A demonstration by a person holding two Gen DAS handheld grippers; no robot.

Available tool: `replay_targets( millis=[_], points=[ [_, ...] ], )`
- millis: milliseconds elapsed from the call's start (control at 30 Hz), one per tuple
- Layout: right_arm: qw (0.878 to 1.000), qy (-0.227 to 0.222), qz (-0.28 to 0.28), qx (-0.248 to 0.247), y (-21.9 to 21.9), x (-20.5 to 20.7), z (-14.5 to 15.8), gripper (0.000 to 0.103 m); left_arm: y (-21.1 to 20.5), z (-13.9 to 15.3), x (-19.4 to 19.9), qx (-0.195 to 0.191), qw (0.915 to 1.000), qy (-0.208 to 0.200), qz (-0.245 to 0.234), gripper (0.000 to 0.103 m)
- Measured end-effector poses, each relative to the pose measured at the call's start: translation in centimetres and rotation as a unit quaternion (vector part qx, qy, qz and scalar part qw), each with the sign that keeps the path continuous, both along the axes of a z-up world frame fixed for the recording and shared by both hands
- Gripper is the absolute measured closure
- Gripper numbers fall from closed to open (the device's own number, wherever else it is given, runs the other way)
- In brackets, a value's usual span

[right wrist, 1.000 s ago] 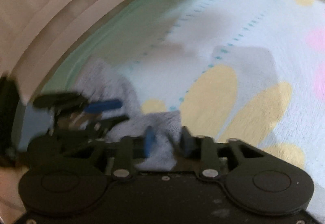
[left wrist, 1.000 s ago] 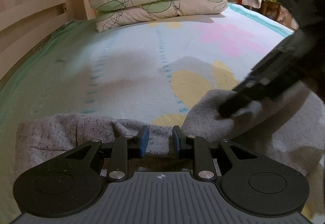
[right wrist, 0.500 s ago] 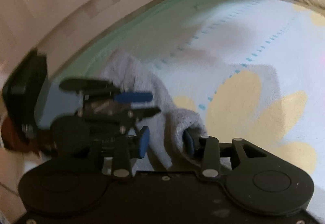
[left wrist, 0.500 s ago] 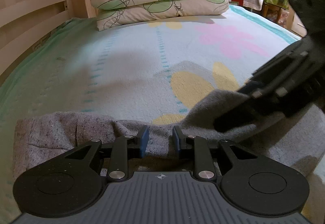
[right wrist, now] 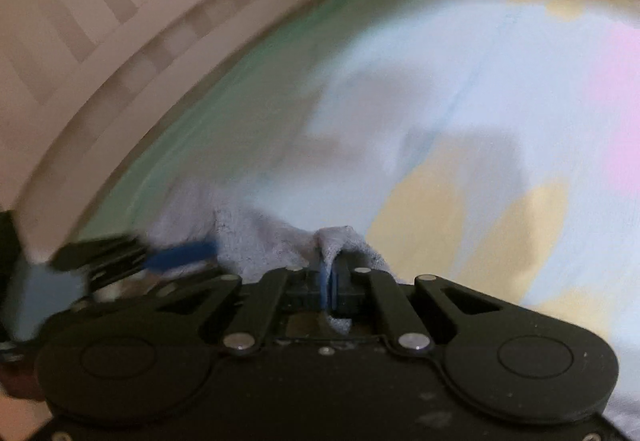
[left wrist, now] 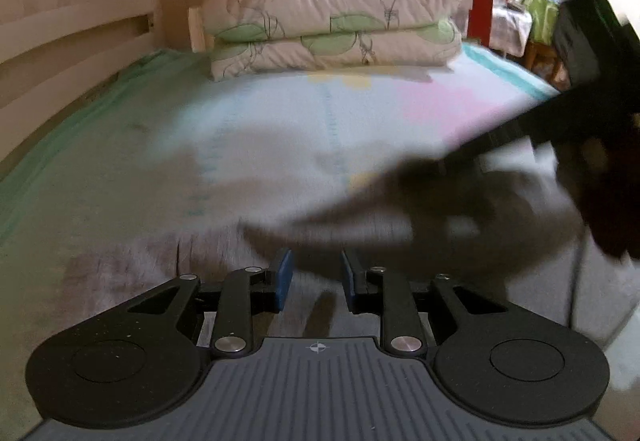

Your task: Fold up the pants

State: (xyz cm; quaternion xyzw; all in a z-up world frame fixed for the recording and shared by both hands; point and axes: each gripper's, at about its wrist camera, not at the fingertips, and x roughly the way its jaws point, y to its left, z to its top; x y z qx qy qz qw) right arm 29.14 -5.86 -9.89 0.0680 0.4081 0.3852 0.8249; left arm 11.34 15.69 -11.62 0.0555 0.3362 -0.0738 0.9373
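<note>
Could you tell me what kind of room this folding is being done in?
Most likely a bedroom: the grey pants lie on a flower-patterned bed sheet, two stacked pillows sit at the far end, and a slatted wooden bed rail runs alongside.

**Blur and cut-offs across both wrist views**

In the left wrist view the right gripper (left wrist: 500,161) is a dark smear whose fingertips cannot be made out, and the pants (left wrist: 132,273) beneath it lose all texture. The picture's right edge cuts that gripper's body. In the right wrist view the bed (right wrist: 460,89) is streaked, the left gripper (right wrist: 180,253) is blurred, and the pants' far end hides behind it.
</note>
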Motion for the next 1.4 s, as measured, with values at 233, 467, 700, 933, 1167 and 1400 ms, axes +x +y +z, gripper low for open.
replay_targets(
  millis=[233, 467, 700, 933, 1167, 1400],
  points=[
    [0.995, -0.07, -0.001, -0.07, 3.1, 2.3, -0.7, 0.099, 0.8, -2.0, -0.7, 0.012, 0.9959, 0.089, -0.011, 0.078],
    [0.99, -0.092, 0.006, -0.111, 4.1, 2.6, -4.3, 0.099, 1.7, -1.7, -2.1, -0.012, 0.9925, 0.122, 0.007, 0.078],
    [0.991, -0.081, -0.038, -0.101, 2.7, 3.6, -2.5, 0.064, 0.8, -0.9, -2.6, 0.003, 0.9903, 0.139, 0.009, 0.078],
    [0.989, -0.107, -0.041, -0.093, -2.1, 1.4, 2.2, 0.078, -0.2, -0.7, -3.4, 0.034, 0.9882, 0.149, 0.002, 0.078],
    [0.989, -0.039, 0.021, -0.139, -5.1, -6.1, -1.0, 0.089, -0.2, 0.1, -2.2, 0.036, 0.9852, 0.167, 0.01, 0.078],
    [0.982, 0.008, 0.11, -0.152, -6.5, -14.6, -2.8, 0.088, -2.7, 2.1, -0.5, 0.028, 0.9923, 0.121, 0.0, 0.078]
  ],
)
